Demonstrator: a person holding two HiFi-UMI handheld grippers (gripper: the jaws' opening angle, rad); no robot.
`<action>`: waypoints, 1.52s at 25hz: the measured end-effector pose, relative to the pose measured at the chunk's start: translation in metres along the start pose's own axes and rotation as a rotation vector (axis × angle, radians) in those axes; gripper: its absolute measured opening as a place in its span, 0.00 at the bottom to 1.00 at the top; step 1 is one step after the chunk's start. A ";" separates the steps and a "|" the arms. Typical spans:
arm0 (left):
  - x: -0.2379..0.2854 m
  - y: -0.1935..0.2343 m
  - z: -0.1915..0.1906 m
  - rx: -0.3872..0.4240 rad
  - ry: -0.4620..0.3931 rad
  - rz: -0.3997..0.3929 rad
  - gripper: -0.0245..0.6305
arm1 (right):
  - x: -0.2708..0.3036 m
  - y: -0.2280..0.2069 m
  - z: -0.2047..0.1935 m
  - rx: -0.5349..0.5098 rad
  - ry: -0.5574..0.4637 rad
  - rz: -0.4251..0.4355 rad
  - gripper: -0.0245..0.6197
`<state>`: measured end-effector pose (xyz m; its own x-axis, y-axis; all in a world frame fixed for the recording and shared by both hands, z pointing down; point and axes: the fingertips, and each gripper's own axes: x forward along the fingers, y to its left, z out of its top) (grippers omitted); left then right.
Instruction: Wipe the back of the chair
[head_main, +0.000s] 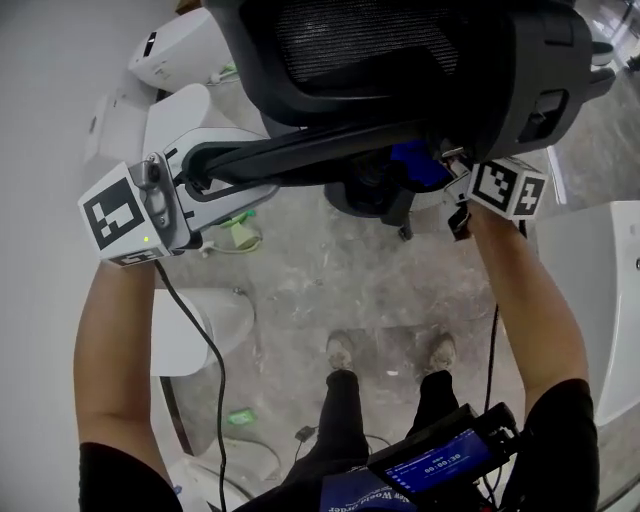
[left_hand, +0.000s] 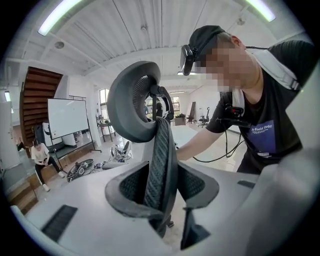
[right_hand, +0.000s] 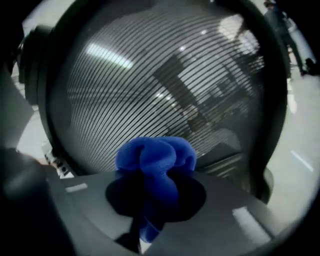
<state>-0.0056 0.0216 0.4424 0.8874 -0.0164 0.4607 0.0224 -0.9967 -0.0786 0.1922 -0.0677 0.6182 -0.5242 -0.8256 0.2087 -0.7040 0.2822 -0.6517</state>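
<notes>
Gripping the single chair by its edge, the left gripper (left_hand: 162, 192) has its jaws clenched on the rim of the chair back (left_hand: 161, 150). The back stands edge-on between them and rises straight ahead of the jaw tips. One rounded headrest (left_hand: 131, 102) sits above and beyond these jaws, at the top of that rim.

The right gripper (right_hand: 155, 197) has its jaws grasping one blue cloth (right_hand: 155, 160). The cloth is bunched into a wad that bulges out ahead of the jaw tips. The mesh panel (right_hand: 170, 80) of the chair back fills the space directly in front of these jaws, near the wad. Contact between cloth and mesh cannot be confirmed.

From the head view, two grippers are counted, each carrying one marker cube (head_main: 125, 212). The left jaws are at the chair's left edge and the right jaws at its right. The chair back spans the gap between the two pairs of jaws. Two shoes (head_main: 342, 350) stand on the floor (head_main: 300, 260) below and behind both.
</notes>
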 end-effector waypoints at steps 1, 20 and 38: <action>0.000 -0.001 -0.001 -0.002 0.007 -0.006 0.28 | -0.020 -0.032 0.020 0.035 -0.061 -0.067 0.13; 0.001 -0.003 0.004 0.016 -0.029 -0.011 0.28 | 0.072 0.121 -0.141 -0.028 0.226 0.163 0.13; 0.002 -0.005 0.010 0.051 -0.106 -0.070 0.28 | -0.041 -0.090 0.014 0.068 0.003 -0.205 0.13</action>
<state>0.0005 0.0275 0.4352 0.9264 0.0645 0.3711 0.1073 -0.9896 -0.0957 0.2834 -0.0660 0.6584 -0.3752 -0.8608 0.3438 -0.7621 0.0754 -0.6430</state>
